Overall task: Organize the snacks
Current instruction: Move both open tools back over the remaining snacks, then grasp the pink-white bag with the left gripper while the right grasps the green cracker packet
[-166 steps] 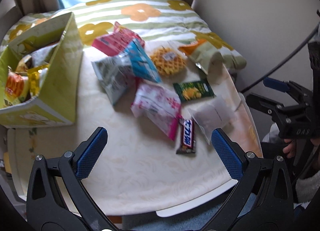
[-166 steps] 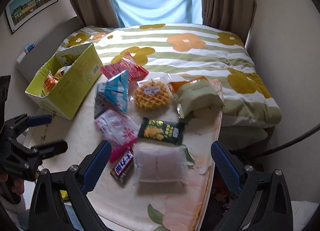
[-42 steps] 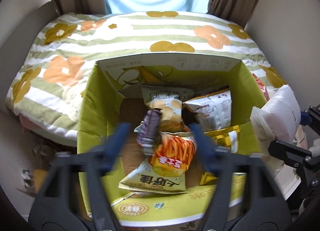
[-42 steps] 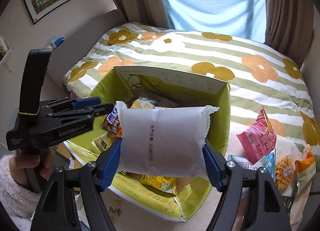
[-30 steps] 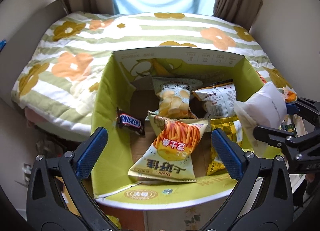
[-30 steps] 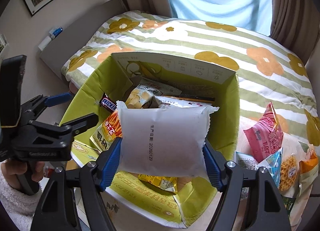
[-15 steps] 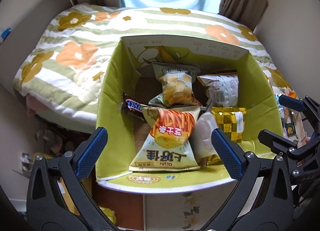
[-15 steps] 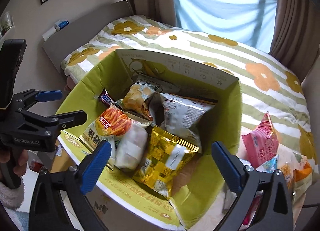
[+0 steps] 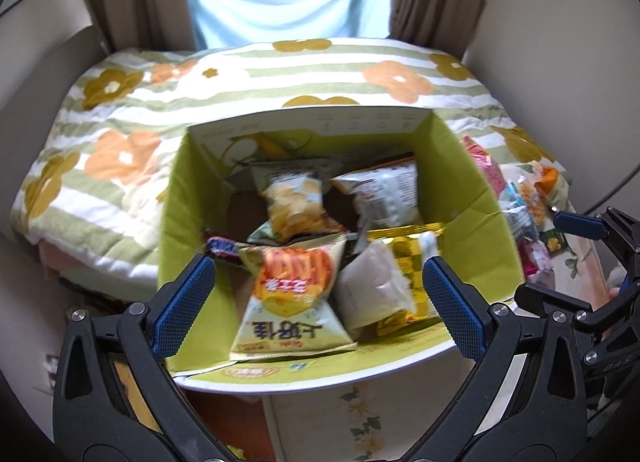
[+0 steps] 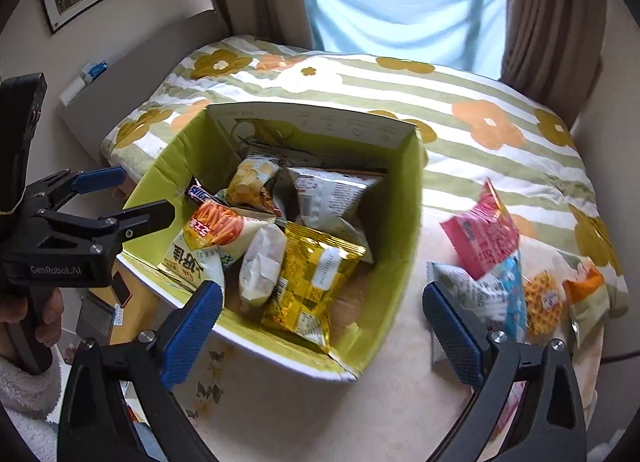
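A yellow-green cardboard box (image 9: 172, 230) (image 10: 404, 246) stands on the table's left end and holds several snack bags. A white packet (image 9: 374, 288) (image 10: 260, 262) lies inside it between an orange-stick bag (image 9: 294, 290) and a gold bag (image 10: 316, 274). A Snickers bar (image 10: 199, 194) leans in the box's left corner. My left gripper (image 9: 318, 302) is open and empty over the box's near edge. My right gripper (image 10: 322, 330) is open and empty, above the box's near right corner. Loose snacks lie right of the box: a pink bag (image 10: 484, 234), a blue-and-grey bag (image 10: 496, 290) and a waffle (image 10: 542, 302).
A bed with a striped flower quilt (image 10: 400, 86) lies just behind the table. Curtains and a window are behind it. An orange-and-green bag (image 10: 588, 290) lies at the table's far right. The wall is close on the right. My left gripper also shows in the right wrist view (image 10: 120, 198).
My right gripper opened and dropped the white packet into the box, then pulled back and turned right. My left gripper, which released the Snickers bar earlier, drew back a little.
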